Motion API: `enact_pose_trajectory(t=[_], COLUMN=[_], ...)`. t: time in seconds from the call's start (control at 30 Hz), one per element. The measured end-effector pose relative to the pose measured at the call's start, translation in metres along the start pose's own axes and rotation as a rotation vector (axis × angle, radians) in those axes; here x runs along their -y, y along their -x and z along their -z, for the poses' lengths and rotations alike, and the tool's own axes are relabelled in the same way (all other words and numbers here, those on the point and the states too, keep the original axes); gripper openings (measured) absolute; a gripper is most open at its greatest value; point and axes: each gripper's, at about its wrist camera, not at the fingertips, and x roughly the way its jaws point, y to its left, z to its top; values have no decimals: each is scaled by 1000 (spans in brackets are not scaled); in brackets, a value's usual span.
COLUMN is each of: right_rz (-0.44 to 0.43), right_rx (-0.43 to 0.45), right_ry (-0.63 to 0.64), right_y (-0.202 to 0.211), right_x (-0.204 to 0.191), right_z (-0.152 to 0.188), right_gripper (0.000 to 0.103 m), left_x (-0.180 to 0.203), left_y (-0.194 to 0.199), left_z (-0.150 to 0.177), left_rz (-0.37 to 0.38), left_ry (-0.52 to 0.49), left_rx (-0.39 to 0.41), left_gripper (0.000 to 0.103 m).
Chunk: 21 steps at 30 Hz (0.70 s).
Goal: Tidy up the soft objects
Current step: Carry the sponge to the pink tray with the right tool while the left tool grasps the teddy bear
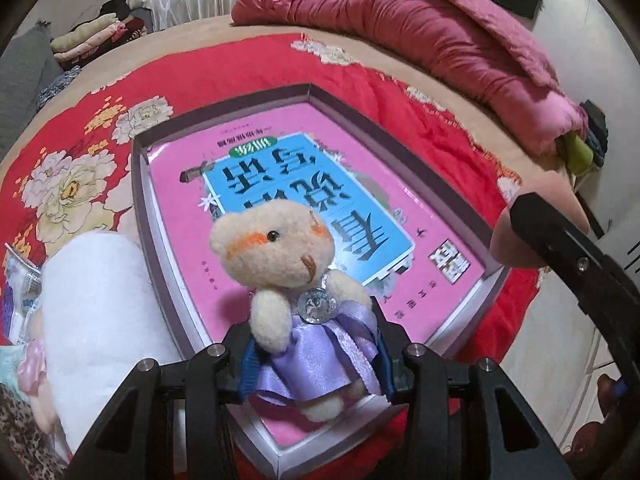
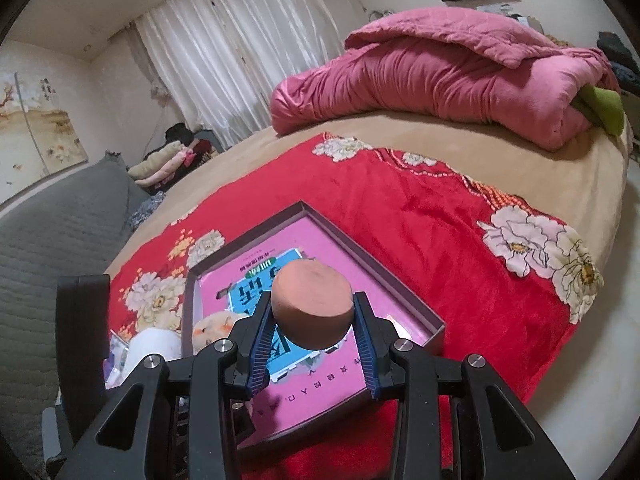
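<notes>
So your left gripper is pinching a little cream teddy bear around the waist, right on its shiny purple dress. The blue pads press in on both sides of the skirt. The bear sits low in the middle of the left wrist view, head tilted toward the upper left, and it hangs over the near part of a shallow grey-walled box. A pink book with a blue title panel lies flat in that box and fills most of it.

Your right gripper is clamped on a round peach-coloured sponge ball; you can see the ball squeezed between the two blue pads in the lower middle of the right wrist view, held above the same box and book. In the left wrist view the ball pokes out at the right edge behind the black frame of that gripper.

At the lower left of the left wrist view there's a white fluffy roll just beside the box wall, touching or nearly so, can't tell which. Further left, some crinkly packaging and a pale pink soft thing, mostly hidden by the roll.

The box sits on a red blanket with big white flowers, spread over a tan bed. A rumpled pink quilt lies at the upper right, and folded clothes are stacked at the left, near the white curtains.
</notes>
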Motion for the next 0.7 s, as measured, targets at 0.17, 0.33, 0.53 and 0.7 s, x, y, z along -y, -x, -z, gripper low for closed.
enact_pose_trajectory(t=[0.17, 0.33, 0.53, 0.7], right_rz=[11, 50, 117, 153], right_rx=[-38, -88, -197, -232], right_ry=[-10, -7, -15, -14], right_y=[-11, -28, -54, -63], right_x=[3, 5, 11, 15], right_z=[2, 2, 5, 8], right_gripper=[40, 40, 40, 40], left_x=[9, 12, 19, 16], left_y=[-6, -8, -12, -10], left_z=[5, 9, 14, 13], left_rz=[-20, -24, -52, -5], left_ry=[-59, -91, -140, -119], left_rx=[-25, -28, -36, -40], left_gripper=[46, 47, 47, 50])
